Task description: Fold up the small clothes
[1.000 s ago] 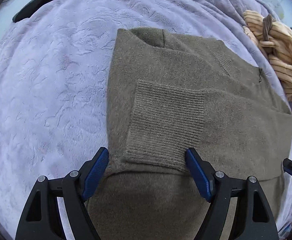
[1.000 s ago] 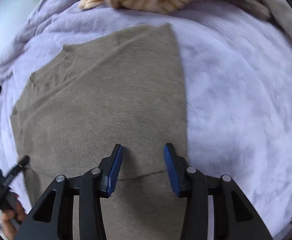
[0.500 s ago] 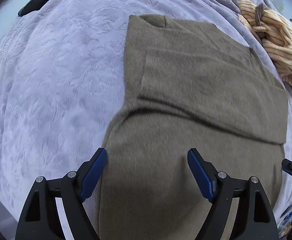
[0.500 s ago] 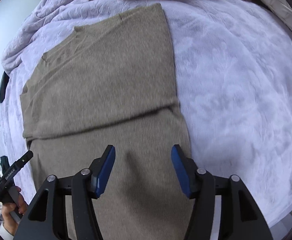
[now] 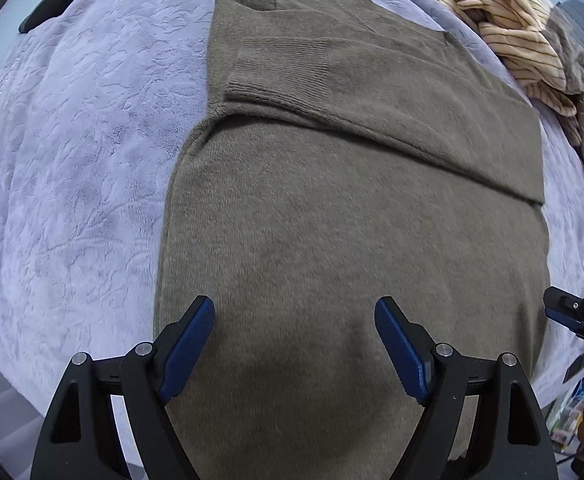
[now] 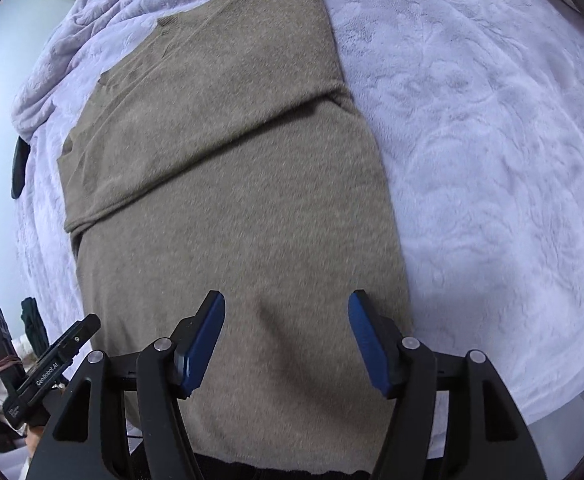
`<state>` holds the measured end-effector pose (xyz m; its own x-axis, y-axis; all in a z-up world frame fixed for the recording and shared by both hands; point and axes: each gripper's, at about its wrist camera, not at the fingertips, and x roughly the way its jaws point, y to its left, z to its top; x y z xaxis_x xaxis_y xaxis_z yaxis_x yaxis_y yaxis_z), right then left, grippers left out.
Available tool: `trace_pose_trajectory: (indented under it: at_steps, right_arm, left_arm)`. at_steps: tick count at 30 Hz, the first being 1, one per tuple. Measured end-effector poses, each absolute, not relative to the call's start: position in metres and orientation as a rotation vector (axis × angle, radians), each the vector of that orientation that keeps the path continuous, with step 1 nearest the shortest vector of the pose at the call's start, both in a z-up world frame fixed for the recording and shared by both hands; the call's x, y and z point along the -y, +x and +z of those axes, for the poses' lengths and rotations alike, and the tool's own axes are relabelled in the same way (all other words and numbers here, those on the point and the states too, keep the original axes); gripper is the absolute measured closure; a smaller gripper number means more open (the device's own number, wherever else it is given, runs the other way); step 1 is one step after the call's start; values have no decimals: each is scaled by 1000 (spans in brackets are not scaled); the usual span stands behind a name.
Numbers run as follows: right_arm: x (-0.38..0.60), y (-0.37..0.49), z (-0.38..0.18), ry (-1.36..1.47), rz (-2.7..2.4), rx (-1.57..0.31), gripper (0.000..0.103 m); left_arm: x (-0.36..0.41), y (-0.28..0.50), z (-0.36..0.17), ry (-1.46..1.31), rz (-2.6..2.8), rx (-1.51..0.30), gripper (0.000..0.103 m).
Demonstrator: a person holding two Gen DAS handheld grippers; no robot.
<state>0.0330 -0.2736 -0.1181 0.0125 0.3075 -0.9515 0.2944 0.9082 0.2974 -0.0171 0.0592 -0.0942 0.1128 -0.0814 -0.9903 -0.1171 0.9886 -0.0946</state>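
An olive-brown knitted sweater (image 5: 332,208) lay flat in the middle of both views, spread on a bed covered by a lilac textured blanket (image 5: 75,152); its sleeves were folded across the chest, and a ribbed cuff (image 5: 279,68) rested on top in the upper centre of the left wrist view; the hem end reached down to the bottom of each frame. In the right wrist view the same sweater (image 6: 231,184) ran from top centre to the bottom edge, with blanket (image 6: 492,140) filling the right side. The left hand-held gripper (image 5: 294,344) sat at the bottom of its frame, its blue-padded jaws spread wide over the lower part of the sweater, holding nothing; the right hand-held gripper (image 6: 285,338) was likewise wide apart and empty above the fabric. A crumpled cream garment with dark stripes (image 5: 508,36) lay in the upper right of the left wrist view, beyond the sweater's far corner.
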Motion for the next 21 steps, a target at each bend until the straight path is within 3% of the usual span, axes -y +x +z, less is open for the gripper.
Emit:
trace_pose_trajectory:
  at_steps: [9,11,21]
  right_arm:
    - [270,10,-106,492,40,-1581,34]
    - [270,6,-104,490,44,-1578,26]
    - [264,-6,-94,462,95,-1567,26]
  left_arm:
    - [-51,-38,-65,-159,37,-1436,20]
    - [-48,-40,-60,-148,34,-1428,20]
    - [-34,-56,-45,-124,39,-1412,20]
